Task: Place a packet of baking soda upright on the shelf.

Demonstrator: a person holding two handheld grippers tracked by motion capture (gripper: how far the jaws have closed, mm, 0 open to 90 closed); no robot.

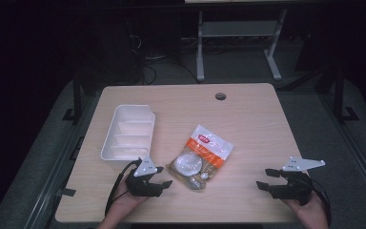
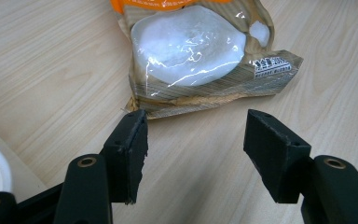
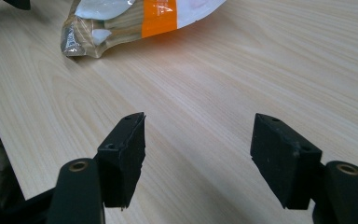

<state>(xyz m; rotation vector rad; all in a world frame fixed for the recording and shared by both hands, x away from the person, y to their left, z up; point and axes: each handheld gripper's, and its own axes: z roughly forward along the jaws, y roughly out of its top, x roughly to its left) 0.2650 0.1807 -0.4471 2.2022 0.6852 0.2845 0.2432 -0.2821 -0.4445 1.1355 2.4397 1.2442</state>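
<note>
Your left gripper [image 1: 161,176] sits just short of the packet [image 2: 200,56], jaws spread and empty; the packet lies flat on the worktop [image 1: 248,119] beside the white tray [image 1: 106,148]. Your right gripper [image 1: 266,179] waits well apart, jaws released. Nothing is picked up yet; all the handling remains.

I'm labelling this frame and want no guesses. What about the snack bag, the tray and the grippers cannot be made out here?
- Snack bag: its print is too small in the high view; the left gripper view cuts off its top, where glare blurs the white contents.
- White tray: what its compartments hold is washed out in the high view.
- Left gripper and right gripper: jaws open, holding nothing.
</note>
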